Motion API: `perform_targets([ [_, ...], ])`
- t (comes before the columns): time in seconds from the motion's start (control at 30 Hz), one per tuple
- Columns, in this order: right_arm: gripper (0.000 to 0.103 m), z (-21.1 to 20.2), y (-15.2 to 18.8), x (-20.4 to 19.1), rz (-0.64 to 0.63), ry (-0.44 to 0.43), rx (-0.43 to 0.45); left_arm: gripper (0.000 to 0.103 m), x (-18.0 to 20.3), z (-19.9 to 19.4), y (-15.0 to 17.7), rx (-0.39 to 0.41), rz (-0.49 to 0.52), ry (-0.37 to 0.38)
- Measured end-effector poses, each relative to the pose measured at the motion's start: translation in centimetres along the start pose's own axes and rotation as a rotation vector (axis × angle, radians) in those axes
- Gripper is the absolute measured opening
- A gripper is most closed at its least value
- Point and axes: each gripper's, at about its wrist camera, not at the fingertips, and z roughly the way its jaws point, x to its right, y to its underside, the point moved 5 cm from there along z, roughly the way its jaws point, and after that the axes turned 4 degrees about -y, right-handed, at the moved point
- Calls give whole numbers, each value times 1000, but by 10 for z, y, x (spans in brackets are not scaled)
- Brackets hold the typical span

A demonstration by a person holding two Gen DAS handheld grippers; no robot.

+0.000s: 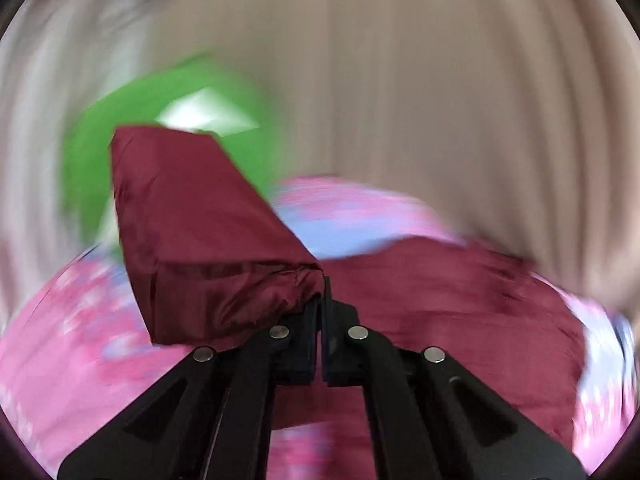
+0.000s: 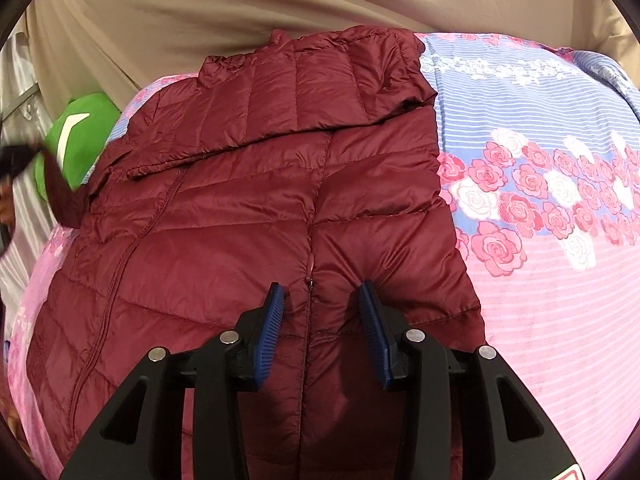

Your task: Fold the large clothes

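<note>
The left gripper (image 1: 320, 300) is clamping its jaws on a bunched end of maroon fabric, which looks to be the cuff of the sleeve (image 1: 208, 232) of the maroon down jacket (image 2: 260, 200), and the sleeve is standing lifted off the bed, stretching away from the fingers toward the green cushion (image 1: 160, 120); the heavy blur around it suggests the hand is swinging at this moment. The right gripper (image 2: 322, 312) is hovering with its blue pads (image 2: 272, 320) spread apart, holding nothing, just above the jacket's lower front and straddling the centre zip (image 2: 310, 280). The jacket itself is lying flat and zipped on the floral bedsheet (image 2: 540, 240), its collar end pointing toward the beige curtain (image 2: 200, 8) beyond it. One sleeve (image 2: 320, 92) is already lying folded across the jacket's chest, just below the collar, so that step appears to be done. In the right wrist view the other sleeve is trailing off the jacket's far-left edge toward the green cushion, near a dark blurred shape that is probably the left gripper. As a judgement, the fold is sitting at an early-to-middle stage: the second sleeve is only now being brought in, and folding the body up from hem to collar is not yet begun
</note>
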Motion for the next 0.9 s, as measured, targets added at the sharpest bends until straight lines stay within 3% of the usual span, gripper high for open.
perform_targets([
  [0.07,39,0,0,1,6,-6,4,0,76,-3,4,-8,81,113],
  [0.17,40,-1,1,3,24,-25,10,0,187,3,36,-71,165,298],
  [0.27,41,-2,1,5,43,-51,17,3,248,20,77,-140,251,350],
  [0.33,44,-2,1,4,53,-67,23,7,285,41,119,-230,304,365],
  [0.4,45,-3,1,4,59,-77,26,12,299,48,153,-291,355,362],
  [0.47,48,-5,2,4,63,-78,31,27,300,51,171,-305,369,371],
  [0.53,50,-7,2,5,70,-74,36,54,287,44,173,-292,336,380],
  [0.63,51,-13,0,8,84,-49,42,75,250,23,163,-257,275,422],
  [0.77,56,-26,-23,15,132,-75,57,82,181,14,137,-193,237,321],
  [0.83,56,-27,-46,17,147,-89,60,83,147,19,131,-210,189,276],
  [0.9,57,-20,-72,16,138,-80,65,83,103,33,127,-255,80,241],
])
